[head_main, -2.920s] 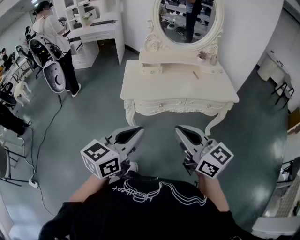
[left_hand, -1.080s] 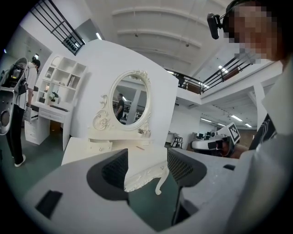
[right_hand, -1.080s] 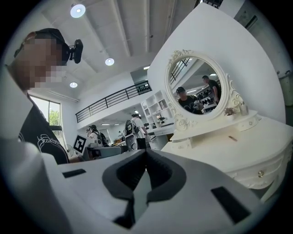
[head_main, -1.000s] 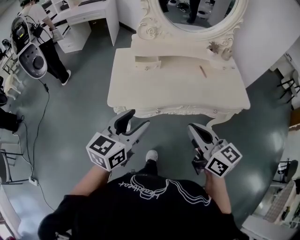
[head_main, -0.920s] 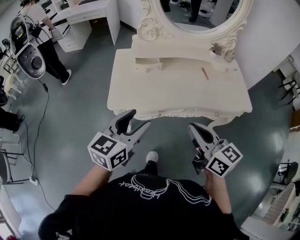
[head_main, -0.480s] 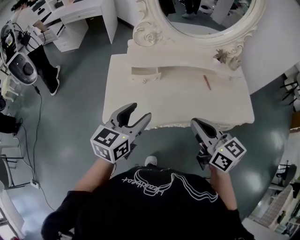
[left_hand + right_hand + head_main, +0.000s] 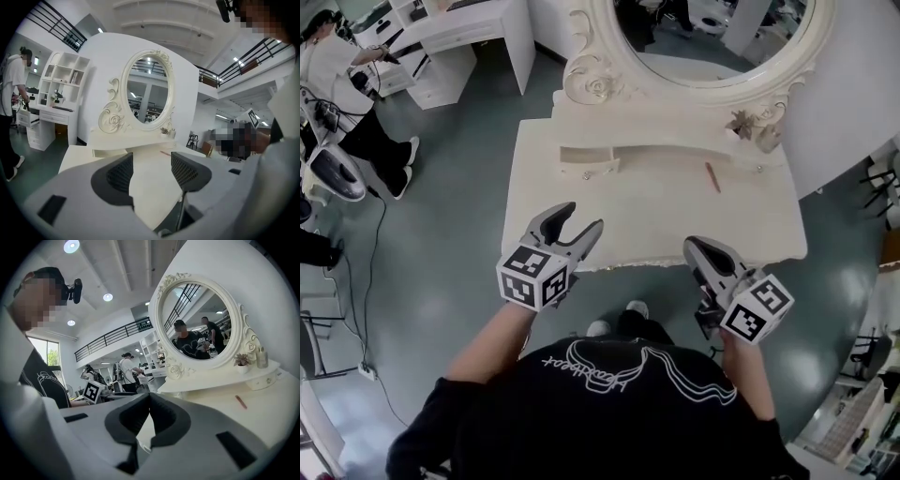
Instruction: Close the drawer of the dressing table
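Two claws hovered at the near edge of the surface (image 7: 666, 211), the left claw (image 7: 581, 218) spread with nothing between its jaws, the right claw (image 7: 696, 248) pressed together and empty. The drawer (image 7: 587, 160) sat well ahead of the left claw, poking out of the low shelf under the mirror (image 7: 712, 37), on its left side. Best bet, I'd say: carry the left claw forward, set a jaw flat on the drawer front, and push straight back so it didn't skew.

Brown stick (image 7: 711, 176), small potted plant (image 7: 741, 123), white desk (image 7: 478, 26) — bystander (image 7: 333, 64) beside it
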Action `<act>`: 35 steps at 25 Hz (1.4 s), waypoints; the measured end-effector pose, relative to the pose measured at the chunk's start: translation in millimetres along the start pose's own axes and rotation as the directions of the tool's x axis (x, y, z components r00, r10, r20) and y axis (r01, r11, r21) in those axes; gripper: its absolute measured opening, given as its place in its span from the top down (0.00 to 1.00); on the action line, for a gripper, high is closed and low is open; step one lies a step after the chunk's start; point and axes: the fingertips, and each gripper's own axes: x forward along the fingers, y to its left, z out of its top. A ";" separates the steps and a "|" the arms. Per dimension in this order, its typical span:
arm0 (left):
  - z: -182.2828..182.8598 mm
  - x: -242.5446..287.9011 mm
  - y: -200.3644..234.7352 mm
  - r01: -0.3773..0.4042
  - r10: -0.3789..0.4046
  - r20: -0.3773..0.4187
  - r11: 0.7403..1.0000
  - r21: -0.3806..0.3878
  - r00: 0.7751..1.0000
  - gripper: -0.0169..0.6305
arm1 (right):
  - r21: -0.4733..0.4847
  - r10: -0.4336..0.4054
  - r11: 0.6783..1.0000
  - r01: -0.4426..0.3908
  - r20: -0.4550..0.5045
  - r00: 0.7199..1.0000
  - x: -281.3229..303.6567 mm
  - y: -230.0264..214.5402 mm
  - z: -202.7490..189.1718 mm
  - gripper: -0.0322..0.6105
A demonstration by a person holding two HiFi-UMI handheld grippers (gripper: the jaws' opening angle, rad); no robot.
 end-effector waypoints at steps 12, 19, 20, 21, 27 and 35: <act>-28.8 56.2 50.1 -0.173 0.172 -0.092 0.985 0.002 0.981 0.58 | 0.003 0.127 0.992 -0.127 -0.028 0.992 35.9 -36.5 13.6 0.95; -49.1 94.1 85.4 -0.267 0.262 -0.155 0.964 -0.010 0.952 0.59 | 0.025 0.136 0.991 -0.135 -0.028 0.990 59.9 -86.8 32.7 0.95; -53.9 99.7 90.8 -0.279 0.273 -0.172 0.960 -0.011 0.946 0.59 | 0.030 0.135 0.991 -0.134 -0.028 0.990 63.6 -94.0 34.8 0.95; -58.5 104.9 95.6 -0.290 0.283 -0.190 0.957 -0.013 0.940 0.59 | 0.035 0.134 0.990 -0.133 -0.027 0.991 66.9 -100.4 36.9 0.95; -78.3 121.9 112.6 -0.338 0.319 -0.239 0.940 -0.042 0.917 0.64 | 0.042 0.139 0.990 -0.137 -0.051 0.989 79.3 -120.1 39.9 0.95; -96.2 140.4 133.1 -0.379 0.348 -0.272 0.923 -0.070 0.897 0.66 | 0.060 0.123 0.991 -0.119 -0.070 0.990 80.3 -135.9 36.4 0.95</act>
